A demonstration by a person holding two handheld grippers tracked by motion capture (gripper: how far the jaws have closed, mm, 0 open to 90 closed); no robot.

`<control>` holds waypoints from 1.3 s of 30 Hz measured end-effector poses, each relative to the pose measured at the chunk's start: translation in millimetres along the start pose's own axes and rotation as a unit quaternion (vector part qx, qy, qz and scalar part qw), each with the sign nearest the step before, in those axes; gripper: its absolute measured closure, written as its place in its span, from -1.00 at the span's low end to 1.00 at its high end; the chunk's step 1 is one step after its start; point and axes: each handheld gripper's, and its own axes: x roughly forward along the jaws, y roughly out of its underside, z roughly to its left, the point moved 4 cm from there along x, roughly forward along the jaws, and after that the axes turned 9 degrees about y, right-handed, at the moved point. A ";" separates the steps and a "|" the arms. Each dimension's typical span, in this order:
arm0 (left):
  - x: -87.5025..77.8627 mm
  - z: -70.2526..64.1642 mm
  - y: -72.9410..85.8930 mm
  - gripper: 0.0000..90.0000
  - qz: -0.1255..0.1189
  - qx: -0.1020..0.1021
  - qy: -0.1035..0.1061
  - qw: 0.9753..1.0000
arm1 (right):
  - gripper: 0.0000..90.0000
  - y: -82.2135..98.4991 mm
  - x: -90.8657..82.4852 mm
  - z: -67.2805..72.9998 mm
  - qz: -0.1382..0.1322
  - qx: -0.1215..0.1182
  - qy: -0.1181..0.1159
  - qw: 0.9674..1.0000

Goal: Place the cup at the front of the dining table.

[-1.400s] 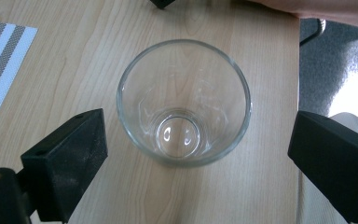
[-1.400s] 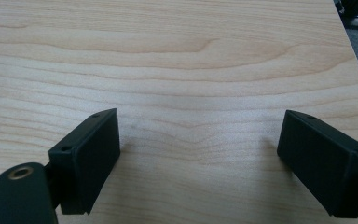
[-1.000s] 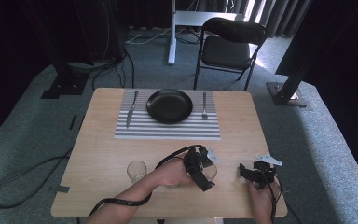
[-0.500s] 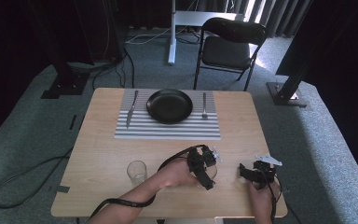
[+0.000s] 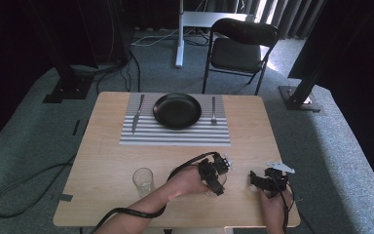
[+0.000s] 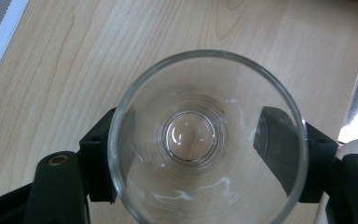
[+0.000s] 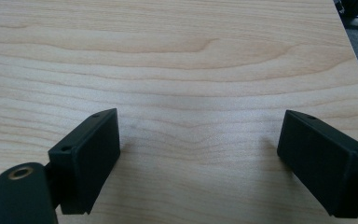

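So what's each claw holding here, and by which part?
The left claw has just closed on a clear glass, its pads on opposite sides of the wall below the rim. The right claw is open, holding nothing.

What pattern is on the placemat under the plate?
Grey and white stripes on the placemat, clearest in the high view.

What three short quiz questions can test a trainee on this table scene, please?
1. True or false: the right gripper has its fingers shut.
2. What do the fingers of the left gripper clamp?
3. In the high view, on which side of the black plate does the knife lie: A left, B right?
Key: 1 false, they stand open and empty. 2 a clear glass; the fingers have just been closing on it. 3 A.
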 end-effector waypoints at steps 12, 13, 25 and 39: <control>-0.7 6.2 -1.6 -0.35 -0.002 -0.005 -0.008 1.000 | -0.72 0.0 0.0 0.1 0.000 0.001 0.000 1.000; -1.6 6.8 -1.7 -0.35 -0.004 -0.006 -0.008 1.000 | -0.72 0.0 0.0 0.0 0.000 0.000 0.000 1.000; -17.2 21.3 -6.1 -0.34 -0.020 -0.015 -0.017 1.000 | -0.72 0.0 0.0 -0.2 0.000 -0.001 0.000 1.000; -30.3 53.5 5.4 -0.34 -0.024 -0.055 -0.033 0.998 | -0.72 0.0 0.1 -0.1 -0.001 -0.001 0.001 1.000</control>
